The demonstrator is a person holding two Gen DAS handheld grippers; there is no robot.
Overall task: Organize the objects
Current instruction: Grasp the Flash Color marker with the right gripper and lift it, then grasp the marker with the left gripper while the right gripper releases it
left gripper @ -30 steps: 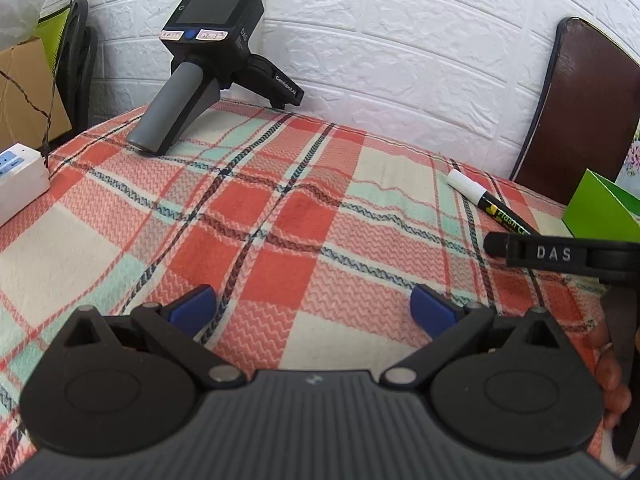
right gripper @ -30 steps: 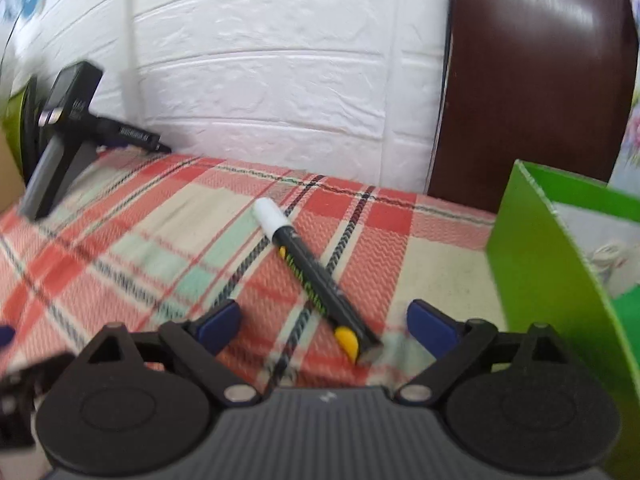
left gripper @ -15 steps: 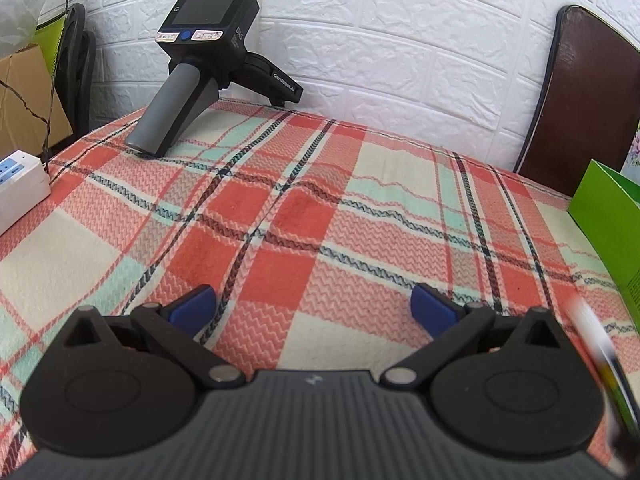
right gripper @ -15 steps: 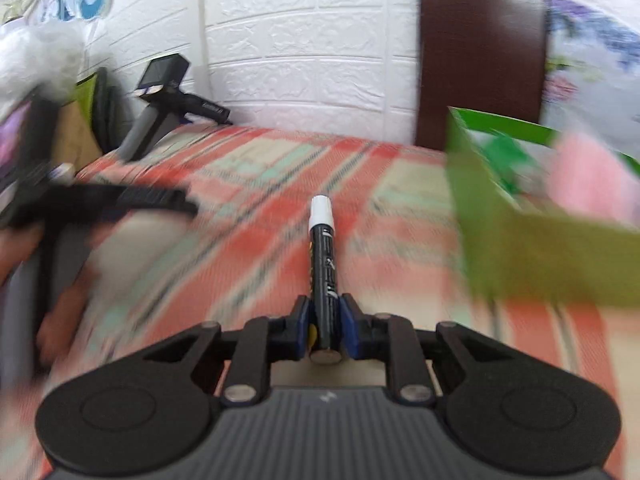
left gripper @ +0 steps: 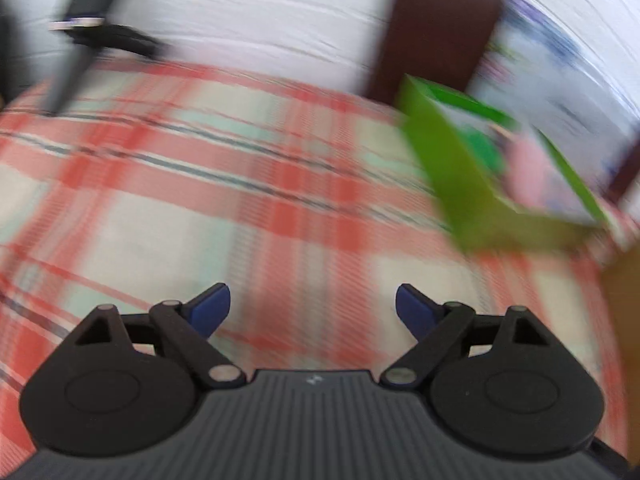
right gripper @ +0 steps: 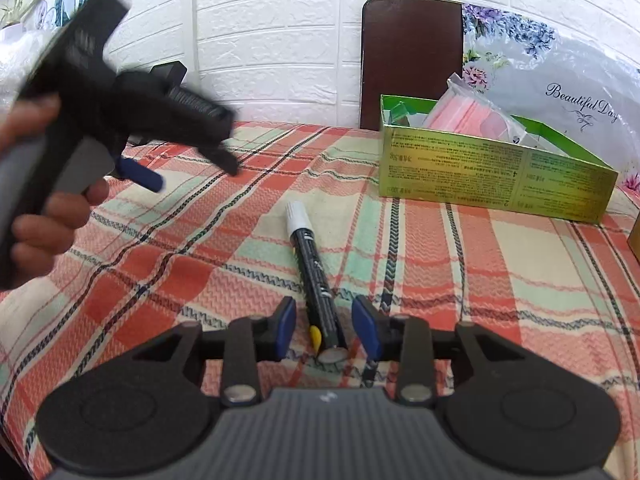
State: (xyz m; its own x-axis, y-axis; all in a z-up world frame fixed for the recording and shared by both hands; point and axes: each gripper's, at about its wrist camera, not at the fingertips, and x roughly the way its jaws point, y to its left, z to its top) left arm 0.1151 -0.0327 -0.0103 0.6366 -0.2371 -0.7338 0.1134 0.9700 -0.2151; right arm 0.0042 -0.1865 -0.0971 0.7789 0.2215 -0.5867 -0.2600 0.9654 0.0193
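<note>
A black marker (right gripper: 312, 276) with a white cap lies on the plaid tablecloth (right gripper: 460, 272), its butt end between the jaws of my right gripper (right gripper: 324, 312). Those jaws are opening and the blue pads (right gripper: 286, 320) stand clear of the marker on both sides. An open green box (right gripper: 480, 172) holding a pink packet (right gripper: 464, 112) sits at the far right. My left gripper (left gripper: 312, 300) hangs over bare cloth, wide apart with nothing between its jaws, which are closing. The right wrist view shows it blurred, the left gripper (right gripper: 132, 120) held in a hand (right gripper: 48, 208).
A dark brown chair back (right gripper: 412, 60) stands against the white brick wall behind the box. A flowered plastic bag (right gripper: 568, 80) fills the far right. A black handheld device (left gripper: 88, 40) stands at the table's far left. The green box (left gripper: 460, 184) lies to the right of the left gripper.
The right gripper, shut on the marker half a second ago, has parted its jaws and the marker rests on the cloth. The left gripper has swung right, bringing the green box into its blurred view.
</note>
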